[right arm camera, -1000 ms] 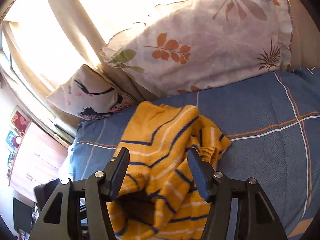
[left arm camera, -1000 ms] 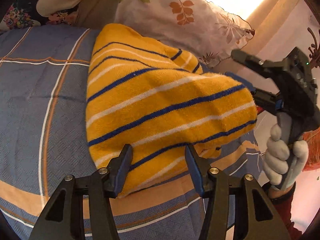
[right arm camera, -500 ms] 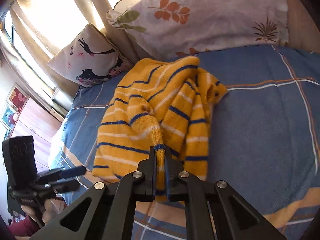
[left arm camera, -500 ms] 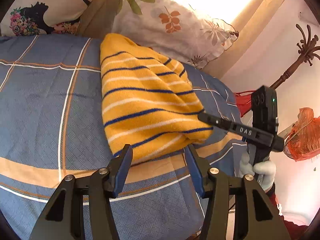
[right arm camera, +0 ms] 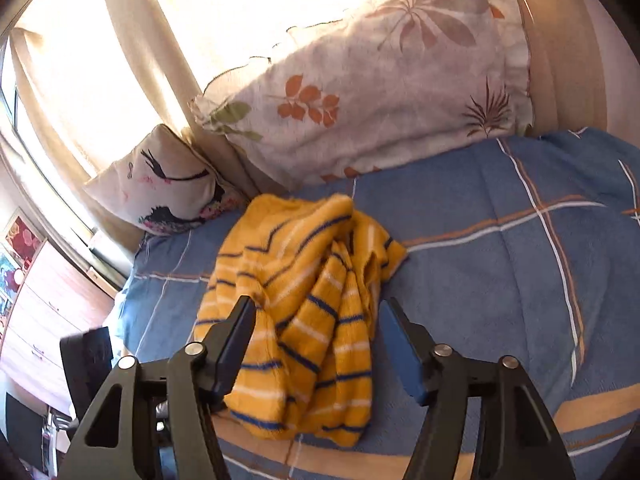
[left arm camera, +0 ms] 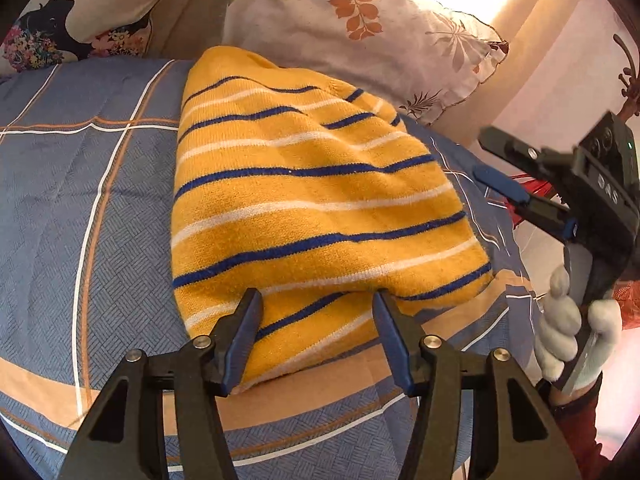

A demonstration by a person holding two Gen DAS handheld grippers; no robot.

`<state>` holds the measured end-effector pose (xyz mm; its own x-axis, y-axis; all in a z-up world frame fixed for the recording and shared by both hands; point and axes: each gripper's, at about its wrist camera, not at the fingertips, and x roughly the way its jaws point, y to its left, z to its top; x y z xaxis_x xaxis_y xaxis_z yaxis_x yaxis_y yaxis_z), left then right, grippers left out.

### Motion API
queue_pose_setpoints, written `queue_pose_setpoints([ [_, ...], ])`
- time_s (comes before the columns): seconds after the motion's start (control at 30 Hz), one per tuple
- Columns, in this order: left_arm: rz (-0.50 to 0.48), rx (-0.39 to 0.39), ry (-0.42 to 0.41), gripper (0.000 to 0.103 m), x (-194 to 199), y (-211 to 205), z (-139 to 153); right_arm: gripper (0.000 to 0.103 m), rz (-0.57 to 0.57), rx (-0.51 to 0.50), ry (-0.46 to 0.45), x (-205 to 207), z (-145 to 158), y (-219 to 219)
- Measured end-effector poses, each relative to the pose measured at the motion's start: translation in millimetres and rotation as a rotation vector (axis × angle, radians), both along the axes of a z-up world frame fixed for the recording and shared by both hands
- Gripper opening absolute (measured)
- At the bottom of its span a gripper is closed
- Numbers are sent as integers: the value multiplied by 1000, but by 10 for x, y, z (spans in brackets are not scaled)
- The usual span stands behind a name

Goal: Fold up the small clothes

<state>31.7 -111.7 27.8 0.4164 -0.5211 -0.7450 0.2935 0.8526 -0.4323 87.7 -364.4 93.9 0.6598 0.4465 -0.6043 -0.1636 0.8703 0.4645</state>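
A yellow sweater (left arm camera: 312, 196) with blue and white stripes lies folded on the blue plaid bedspread (left arm camera: 80, 200). My left gripper (left arm camera: 316, 304) hovers over its near edge, jaws opening, pads apart from the knit, which lies between and under them. In the right wrist view the sweater (right arm camera: 304, 300) shows bunched folds on its right side. My right gripper (right arm camera: 316, 308) stands over it with jaws opening and pads clear of the cloth. The right gripper (left arm camera: 486, 160), held by a gloved hand (left arm camera: 572, 332), is also in the left wrist view, just off the sweater's right edge.
A leaf-print pillow (left arm camera: 360, 28) and a smaller picture cushion (right arm camera: 160, 188) lean against the curtain behind the sweater. The bed's edge runs past the orange band (left arm camera: 472, 320). Wooden drawers (right arm camera: 44, 312) stand beyond the bed; a coat stand (left arm camera: 628, 72) is at the far right.
Half a second ago my right gripper was shut on a sweater fold; it has let go and drawn back. My left gripper has moved closer to the sweater's near edge.
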Motion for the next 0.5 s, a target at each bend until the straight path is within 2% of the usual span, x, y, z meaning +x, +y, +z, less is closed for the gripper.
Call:
queue_pose_setpoints([
  [0.1, -6, -24, 2, 55, -61, 48, 65, 71, -5, -61, 35, 387, -97, 239],
  [0.17, -2, -35, -10, 55, -119, 105, 131, 68, 54, -58, 106, 642, -279, 386],
  [0.2, 3, -39, -16, 55, -144, 143, 169, 31, 80, -30, 161, 738, -390, 424],
  [0.23, 8, -44, -22, 55, -166, 190, 207, 23, 89, -9, 182, 775, -443, 427],
  [0.37, 48, -57, -49, 56, -182, 422, 337, 15, 72, -48, 79, 641, -192, 317],
  [0.4, 61, -55, -54, 56, -155, 475, 355, 7, 47, -73, 51, 605, -101, 267],
  [0.5, 89, -53, -52, 57, -28, 565, 342, 7, -28, -148, 23, 627, 37, 145],
])
